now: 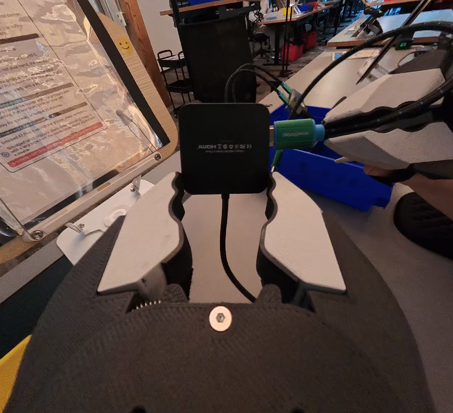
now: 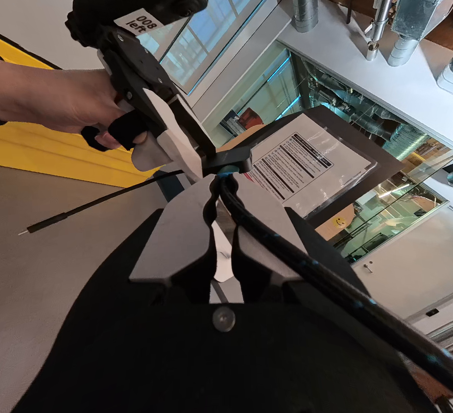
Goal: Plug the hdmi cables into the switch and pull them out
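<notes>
My left gripper is shut on the lower corners of the black square HDMI switch and holds it up above the table. The switch's own black cable hangs down between my fingers. My right gripper is shut on a black HDMI cable just behind its green and blue plug. The plug's metal tip meets the switch's right edge, and a short bit of metal still shows. In the right wrist view the switch shows edge-on, with the plug under it. Two more green-plugged cables lie behind.
A blue bin sits on the grey table under the right gripper. A tilted board with a laminated sheet stands close on the left. The switch cable's small end plug hangs over the table. A hand holds the left gripper.
</notes>
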`<state>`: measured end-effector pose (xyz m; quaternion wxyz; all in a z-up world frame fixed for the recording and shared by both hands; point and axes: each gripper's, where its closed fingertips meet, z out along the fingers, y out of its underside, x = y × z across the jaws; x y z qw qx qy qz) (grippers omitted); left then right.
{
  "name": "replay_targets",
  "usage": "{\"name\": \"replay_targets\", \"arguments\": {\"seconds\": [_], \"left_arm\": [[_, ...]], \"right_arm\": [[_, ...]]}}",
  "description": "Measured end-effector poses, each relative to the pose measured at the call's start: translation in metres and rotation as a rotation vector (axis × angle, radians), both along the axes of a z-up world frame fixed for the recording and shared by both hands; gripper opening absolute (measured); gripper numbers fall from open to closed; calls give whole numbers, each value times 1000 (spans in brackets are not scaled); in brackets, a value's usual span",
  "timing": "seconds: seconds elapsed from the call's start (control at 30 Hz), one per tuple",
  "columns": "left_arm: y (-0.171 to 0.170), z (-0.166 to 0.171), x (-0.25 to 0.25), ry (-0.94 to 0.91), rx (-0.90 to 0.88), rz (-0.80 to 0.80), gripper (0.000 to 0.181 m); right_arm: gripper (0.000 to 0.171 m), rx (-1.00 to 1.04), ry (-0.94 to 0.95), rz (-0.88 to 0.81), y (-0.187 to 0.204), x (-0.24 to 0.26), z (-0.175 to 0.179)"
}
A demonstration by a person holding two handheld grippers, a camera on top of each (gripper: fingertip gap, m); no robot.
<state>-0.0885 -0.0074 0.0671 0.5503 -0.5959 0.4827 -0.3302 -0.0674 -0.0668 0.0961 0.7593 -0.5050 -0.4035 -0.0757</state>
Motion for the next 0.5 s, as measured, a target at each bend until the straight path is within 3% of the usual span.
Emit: {"name": "replay_targets", "arguments": {"seconds": [0.13, 0.5], "left_arm": [[-4, 1, 1, 45, 0, -16, 65], [-9, 11, 3, -57, 64, -2, 72]], "right_arm": [[7, 66, -31, -13, -6, -4, 7], [6, 159, -166, -79, -18, -18, 15]]}}
